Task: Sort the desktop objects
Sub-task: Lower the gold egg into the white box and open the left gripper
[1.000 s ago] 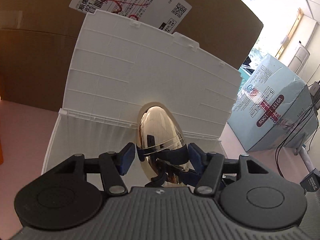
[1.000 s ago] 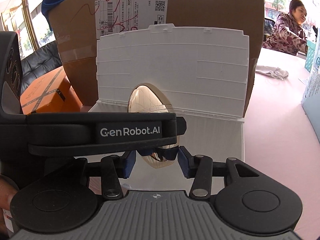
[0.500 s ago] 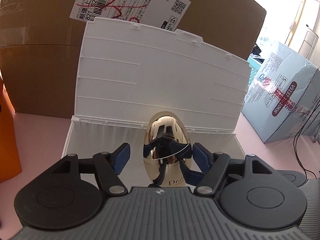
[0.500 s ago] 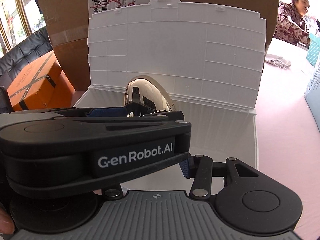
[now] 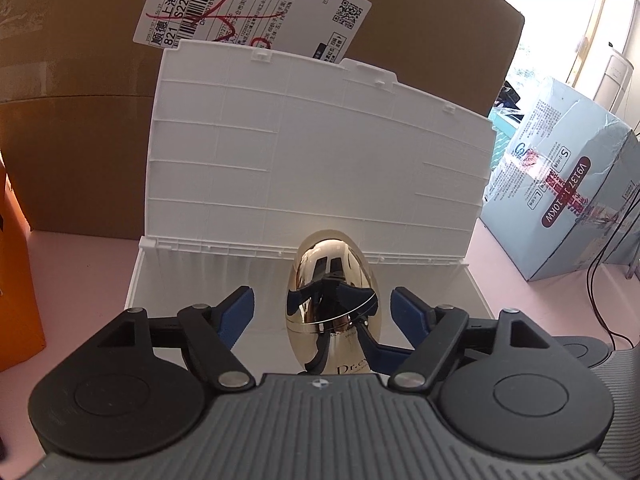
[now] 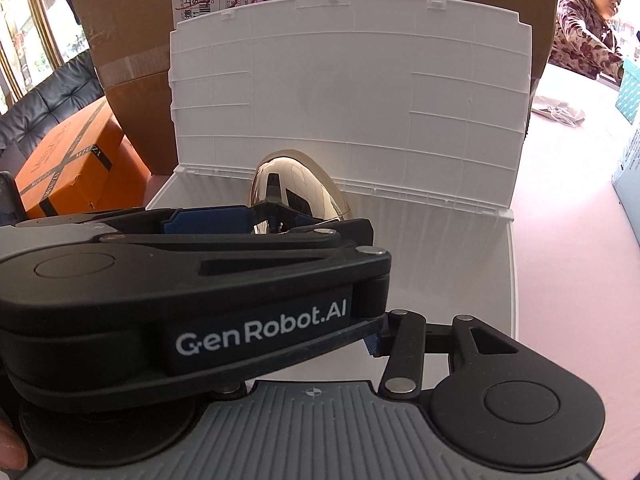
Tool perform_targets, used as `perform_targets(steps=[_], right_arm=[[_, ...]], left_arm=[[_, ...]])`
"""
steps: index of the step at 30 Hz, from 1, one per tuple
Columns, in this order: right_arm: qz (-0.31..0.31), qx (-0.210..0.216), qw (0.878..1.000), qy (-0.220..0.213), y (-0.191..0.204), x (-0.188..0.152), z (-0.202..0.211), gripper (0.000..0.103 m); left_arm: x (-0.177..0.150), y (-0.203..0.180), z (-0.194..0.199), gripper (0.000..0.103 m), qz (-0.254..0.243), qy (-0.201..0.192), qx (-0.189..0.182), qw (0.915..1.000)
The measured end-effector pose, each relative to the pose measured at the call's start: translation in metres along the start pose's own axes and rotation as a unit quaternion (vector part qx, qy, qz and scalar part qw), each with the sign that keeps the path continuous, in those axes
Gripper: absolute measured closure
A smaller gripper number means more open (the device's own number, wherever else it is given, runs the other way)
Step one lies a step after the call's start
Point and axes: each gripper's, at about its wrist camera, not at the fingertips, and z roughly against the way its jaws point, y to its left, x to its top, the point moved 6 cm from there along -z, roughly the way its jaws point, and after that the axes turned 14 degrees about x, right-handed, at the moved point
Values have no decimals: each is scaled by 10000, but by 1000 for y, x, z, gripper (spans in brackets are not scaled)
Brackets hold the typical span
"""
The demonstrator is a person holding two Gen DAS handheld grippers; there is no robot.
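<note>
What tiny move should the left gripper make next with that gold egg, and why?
Probably draw the left gripper straight back, away from the white box. Its jaws stand open with a gap on each side of the gold egg, which sits inside the box below the raised lid, so the egg looks already placed.

Daylit windows [image 6: 24, 32] behind a black sofa [image 6: 60, 92]; pink tabletop [image 6: 560, 220].

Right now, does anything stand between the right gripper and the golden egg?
Yes. The left gripper lies across the right wrist view, in front of the golden egg, its open fingers on either side of it.
</note>
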Motion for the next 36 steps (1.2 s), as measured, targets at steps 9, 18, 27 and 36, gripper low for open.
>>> perform_targets(steps=[9, 18, 27, 36], right_arm=[[94, -125, 9998, -92, -2, 2, 9, 49], [190, -344, 9989, -251, 0, 6, 10, 32], [131, -410, 9984, -363, -5, 6, 16, 24], [117, -524, 9975, -462, -2, 8, 22, 18]], left_arm=[[-1, 1, 1, 25, 13, -6, -4, 10000], [0, 1, 2, 22, 82, 10, -77, 9999], [4, -3, 10, 17, -77, -228, -33, 9997], [6, 1, 12, 15, 76, -195, -10, 9998]])
